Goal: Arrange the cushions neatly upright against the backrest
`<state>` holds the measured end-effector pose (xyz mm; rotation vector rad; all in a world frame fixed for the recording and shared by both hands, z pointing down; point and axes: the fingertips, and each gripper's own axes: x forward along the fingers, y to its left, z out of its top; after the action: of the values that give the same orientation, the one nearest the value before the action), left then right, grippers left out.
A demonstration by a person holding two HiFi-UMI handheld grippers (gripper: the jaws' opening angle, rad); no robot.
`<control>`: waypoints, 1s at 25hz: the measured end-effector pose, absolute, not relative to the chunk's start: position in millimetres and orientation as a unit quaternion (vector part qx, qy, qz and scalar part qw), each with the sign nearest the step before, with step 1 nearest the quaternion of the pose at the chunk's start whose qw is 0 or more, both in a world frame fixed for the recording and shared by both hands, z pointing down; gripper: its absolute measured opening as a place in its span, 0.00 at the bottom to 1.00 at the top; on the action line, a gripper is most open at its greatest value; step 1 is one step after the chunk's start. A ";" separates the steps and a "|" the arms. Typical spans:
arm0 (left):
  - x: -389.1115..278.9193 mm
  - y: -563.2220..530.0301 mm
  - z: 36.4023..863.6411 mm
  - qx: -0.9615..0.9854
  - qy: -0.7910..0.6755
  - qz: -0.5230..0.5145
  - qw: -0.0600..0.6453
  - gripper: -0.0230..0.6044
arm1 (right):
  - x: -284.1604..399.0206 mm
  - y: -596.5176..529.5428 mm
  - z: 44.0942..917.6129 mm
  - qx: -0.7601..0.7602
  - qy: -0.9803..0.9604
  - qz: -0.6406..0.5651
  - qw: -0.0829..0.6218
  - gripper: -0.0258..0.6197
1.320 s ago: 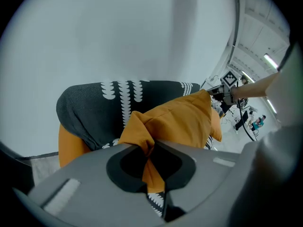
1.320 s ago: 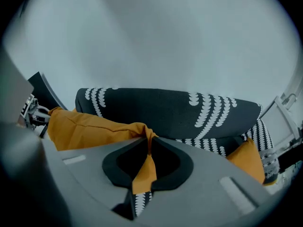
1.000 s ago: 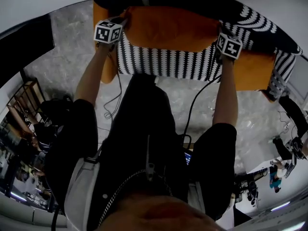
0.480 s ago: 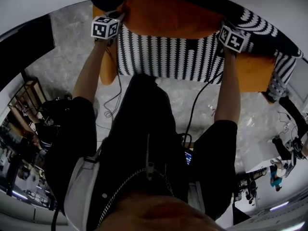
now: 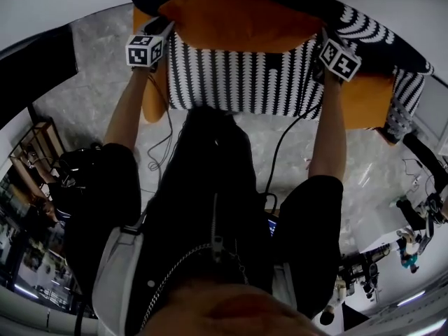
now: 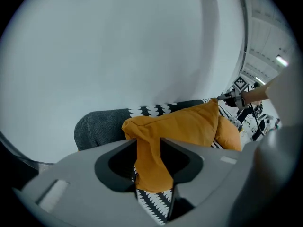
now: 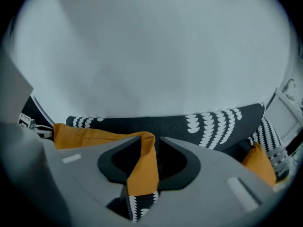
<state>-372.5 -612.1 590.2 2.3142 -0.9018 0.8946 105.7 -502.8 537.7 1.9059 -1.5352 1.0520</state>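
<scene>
1. Head view: a long orange cushion (image 5: 238,23) lies across the picture's 12 o'clock, up against the dark patterned backrest (image 5: 371,26) and above the striped black-and-white sofa seat (image 5: 238,82)
2. Head view: the left gripper (image 5: 166,25) is at the cushion's 9 o'clock end and the right gripper (image 5: 324,39) at its 3 o'clock end, each on an outstretched arm
3. Head view: a second orange cushion (image 5: 367,100) sits on the seat at 3 o'clock, and a third orange cushion (image 5: 155,93) stands at the seat's 9 o'clock edge; the pale floor (image 5: 91,68) spreads out below
4. Left gripper view: the jaws have just been opening and stand apart, with a corner of the orange cushion hanging loosely between them; the rest of the cushion stretches away toward 2 o'clock along the backrest, under a pale wall (image 6: 118,46)
5. Right gripper view: these jaws have just been opening too and stand apart, with the cushion's other corner draped between them; the cushion runs off toward 9 o'clock, the backrest crosses behind from 9 to 3 o'clock, and the second orange cushion shows at 4 o'clock
</scene>
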 end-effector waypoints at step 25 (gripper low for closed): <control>-161.2 -237.4 416.5 0.951 -0.211 0.210 0.087 0.05 | 26.8 -101.5 367.9 0.762 -0.602 0.218 0.096 0.04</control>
<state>-161.2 -237.4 416.5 2.8321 -0.6291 0.6264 26.8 -101.5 367.9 2.2577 -1.7830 0.6471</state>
